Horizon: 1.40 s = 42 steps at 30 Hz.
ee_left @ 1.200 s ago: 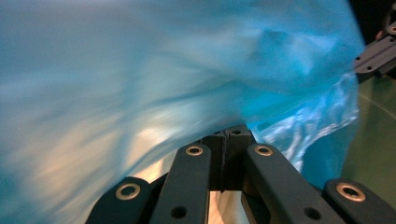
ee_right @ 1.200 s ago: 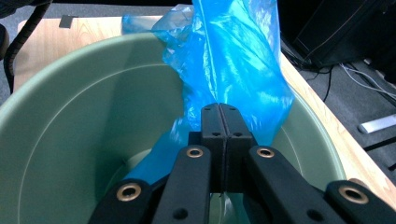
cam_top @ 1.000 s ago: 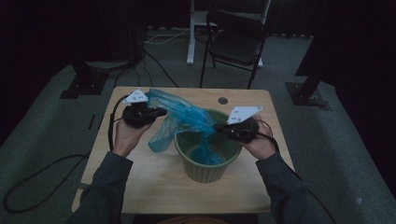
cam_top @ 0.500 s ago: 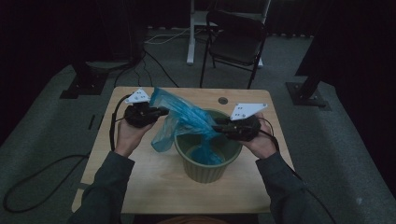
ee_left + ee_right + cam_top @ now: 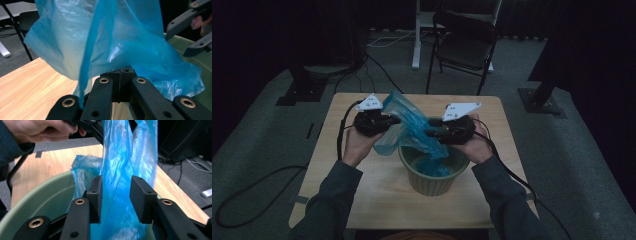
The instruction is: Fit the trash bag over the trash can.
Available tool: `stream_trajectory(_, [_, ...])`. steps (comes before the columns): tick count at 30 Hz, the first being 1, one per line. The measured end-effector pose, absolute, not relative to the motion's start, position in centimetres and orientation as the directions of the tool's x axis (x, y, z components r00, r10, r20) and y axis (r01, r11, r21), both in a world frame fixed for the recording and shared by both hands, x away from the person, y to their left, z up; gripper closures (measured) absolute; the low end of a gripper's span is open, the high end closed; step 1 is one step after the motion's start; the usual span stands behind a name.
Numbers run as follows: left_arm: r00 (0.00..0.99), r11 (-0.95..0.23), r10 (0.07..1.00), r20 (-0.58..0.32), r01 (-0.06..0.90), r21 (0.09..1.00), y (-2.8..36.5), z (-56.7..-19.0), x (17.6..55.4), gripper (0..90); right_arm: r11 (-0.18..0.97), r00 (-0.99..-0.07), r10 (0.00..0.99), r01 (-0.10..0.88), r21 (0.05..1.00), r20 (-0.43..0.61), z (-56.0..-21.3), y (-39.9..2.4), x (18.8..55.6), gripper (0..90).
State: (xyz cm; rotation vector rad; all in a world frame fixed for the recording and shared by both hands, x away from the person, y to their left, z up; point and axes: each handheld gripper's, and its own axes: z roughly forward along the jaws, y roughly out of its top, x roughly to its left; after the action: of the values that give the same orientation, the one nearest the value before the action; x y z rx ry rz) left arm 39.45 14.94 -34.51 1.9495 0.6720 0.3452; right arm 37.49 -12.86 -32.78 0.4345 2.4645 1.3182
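A blue plastic bag [image 5: 409, 127] hangs from the left side down into a green pot [image 5: 432, 175] at the table's middle. My left gripper [image 5: 394, 120] is shut on the bag's upper edge left of the pot; in its own view the film [image 5: 120, 37] drapes over the pressed jaws [image 5: 121, 72]. My right gripper [image 5: 429, 134] hovers over the pot's rim. Its jaws have just been opening and stand apart [image 5: 116, 195], with the bag [image 5: 125, 170] hanging loose between the pads. The pot's rim [image 5: 45, 195] lies below them.
The pot stands on a small wooden table [image 5: 362, 200]. A folding chair [image 5: 464, 42] and a white stand leg [image 5: 416, 35] are behind the table. Cables run over the grey floor [image 5: 262, 190], and dark stand bases sit at both sides.
The right gripper's jaws have opened off the bag and the hand has drawn slightly up. The left gripper has shifted a little right with the bag's edge still pinched.
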Motion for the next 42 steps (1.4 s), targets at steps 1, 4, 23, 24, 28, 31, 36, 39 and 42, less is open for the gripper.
stream_trajectory(1, [0.806,-0.343,0.590,-0.048,0.304,0.889,14.8,-34.5,39.5,90.0,0.537,-0.904,0.408,0.123,0.835,-0.129,-32.8,-12.6,37.7,61.8])
stream_trajectory(4, [0.809,-0.345,0.586,-0.047,0.301,0.889,14.6,-34.4,39.5,90.0,0.545,-0.907,0.405,0.134,0.828,-0.119,-33.0,-12.2,38.0,67.6])
stream_trajectory(23, [0.800,-0.356,0.598,-0.053,0.325,0.876,14.1,-34.9,40.5,90.0,0.514,-0.794,0.596,0.264,0.816,-0.119,-32.9,-17.5,39.1,90.0])
stream_trajectory(24, [0.804,-0.368,0.593,-0.045,0.321,0.873,13.6,-35.0,40.5,90.0,0.509,-0.790,0.602,0.271,0.817,-0.113,-33.0,-17.8,39.2,90.0])
stream_trajectory(28, [0.808,-0.377,0.588,-0.039,0.317,0.870,13.1,-35.1,40.5,90.0,0.504,-0.771,0.626,0.288,0.814,-0.115,-33.3,-18.5,39.1,90.0])
stream_trajectory(31, [0.810,-0.378,0.585,-0.038,0.313,0.871,13.0,-35.1,40.4,90.0,0.495,-0.772,0.628,0.292,0.818,-0.104,-33.3,-18.7,39.1,90.0])
stream_trajectory(36, [0.815,-0.384,0.578,-0.026,0.300,0.873,12.9,-34.8,40.0,90.0,0.454,-0.773,0.630,0.282,0.845,-0.080,-32.8,-19.1,39.0,87.9])
stream_trajectory(39, [0.822,-0.382,0.569,-0.027,0.294,0.876,12.9,-34.7,39.8,90.0,0.455,-0.775,0.627,0.274,0.848,-0.086,-32.6,-19.1,38.8,90.0])
stream_trajectory(42, [0.827,-0.384,0.562,-0.024,0.286,0.878,12.7,-34.6,39.6,90.0,0.450,-0.788,0.610,0.260,0.854,-0.081,-32.4,-18.9,38.6,89.9])
